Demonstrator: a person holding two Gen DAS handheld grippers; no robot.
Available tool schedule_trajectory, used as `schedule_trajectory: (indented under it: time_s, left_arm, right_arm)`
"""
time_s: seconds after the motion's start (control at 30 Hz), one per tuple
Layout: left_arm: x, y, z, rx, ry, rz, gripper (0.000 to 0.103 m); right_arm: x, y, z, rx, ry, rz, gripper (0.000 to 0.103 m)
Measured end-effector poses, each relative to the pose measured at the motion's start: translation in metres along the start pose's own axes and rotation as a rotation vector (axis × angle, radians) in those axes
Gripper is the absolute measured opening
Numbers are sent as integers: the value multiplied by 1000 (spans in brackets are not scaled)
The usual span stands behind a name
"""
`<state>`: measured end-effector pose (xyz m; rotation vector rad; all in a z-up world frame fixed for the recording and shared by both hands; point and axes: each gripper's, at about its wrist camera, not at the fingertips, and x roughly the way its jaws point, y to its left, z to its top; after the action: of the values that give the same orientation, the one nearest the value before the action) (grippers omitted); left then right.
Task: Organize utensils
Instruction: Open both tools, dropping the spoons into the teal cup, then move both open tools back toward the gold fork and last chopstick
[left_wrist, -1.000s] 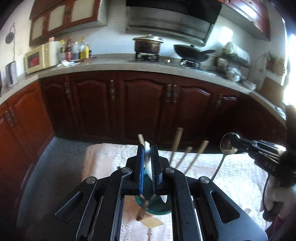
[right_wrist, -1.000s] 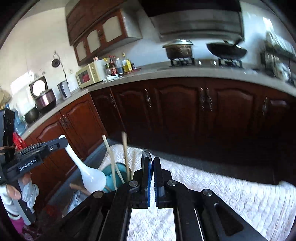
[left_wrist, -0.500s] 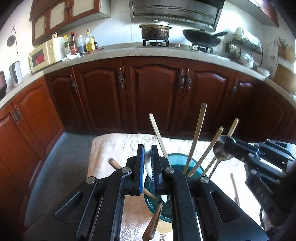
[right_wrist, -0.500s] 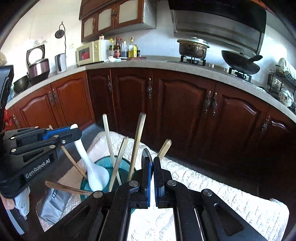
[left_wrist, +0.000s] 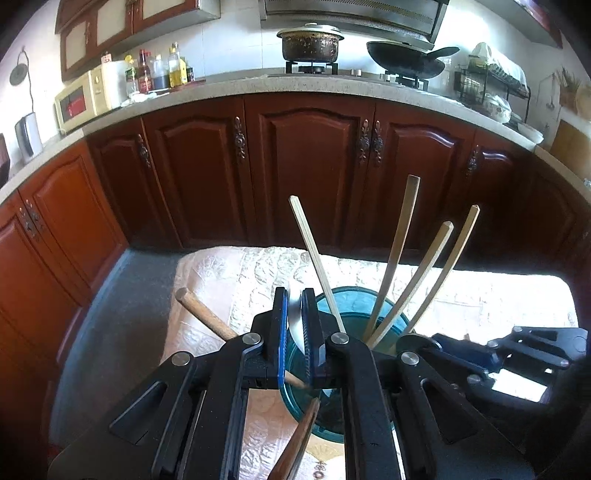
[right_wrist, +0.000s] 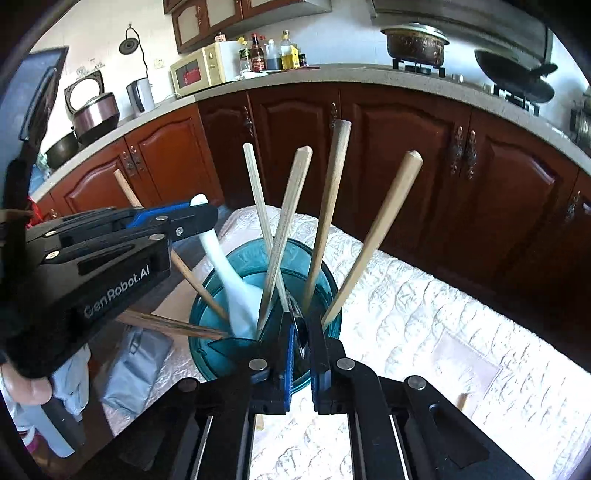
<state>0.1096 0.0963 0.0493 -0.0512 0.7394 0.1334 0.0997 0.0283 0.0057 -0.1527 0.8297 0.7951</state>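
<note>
Two hand-held claws deliver spoons into a teal glass holder (right_wrist: 221, 291) that stands on a table (right_wrist: 424, 332) covered with a cream quilted cloth.

The left claw (right_wrist: 199, 218) has its pads on the upper end of a white ceramic spoon (right_wrist: 236, 288). The spoon's bowl is already down inside the holder, and the jaws are beginning to part, with the handle between them. In the left wrist view a pale sliver of that handle shows between the blue pads.

The right claw (right_wrist: 299, 332) has a dark metal spoon (right_wrist: 297, 321) between its pads at the holder's near rim. These jaws are likewise beginning to open. Whether the pads have cleared the spoon cannot be told.

Already collected in the holder are several wooden utensils: a square-tipped pale chopstick (right_wrist: 258, 206), a flat pale stick (right_wrist: 284, 229), two round wooden handles (right_wrist: 328, 210) that lean to the right, and brown-handled pieces that lean out over the left rim. All stand loosely and splay outward.

Judged from this arrangement, the task is well advanced. Both spoons are inside or at the mouth of the holder, and only their release and the withdrawal of both claws appear to remain. A small pale stick (right_wrist: 461, 400) on the cloth at the right may also need collecting.
</note>
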Motion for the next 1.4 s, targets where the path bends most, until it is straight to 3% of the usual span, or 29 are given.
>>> schedule_trajectory:
  time_s: [0.17,0.43,0.77,1.0,1.07,1.2,1.4]
  left_arm:
    - [-6,3,3,-17,3,-23,10]
    - [-36,3,9,-54,-38,-74,34]
    - [-81,-30,3,-28,-86,-167,45]
    - [-89,-70,-12,16,-63,-243,45]
    - [-86,-80,-17,25,-41,-263,45]
    - [-83,-91,-27,39,-15,-277,45]
    - [-77,-105,-40,64,29,-289,45]
  right_arm:
    - [-19,-16,-7,55,-27,52,23]
    - [-57,-43,-17,130,-77,66,27]
    - [-103,-74,-46,181,-106,-18,36]
    - [-109,-118,-86,262,-24,-107,36]
    - [-102,-131,-102,295,13,-122,30]
    - [-73,-152,-136,387,115,-97,26]
    - [-29,-170,-146,470,179,-59,26]
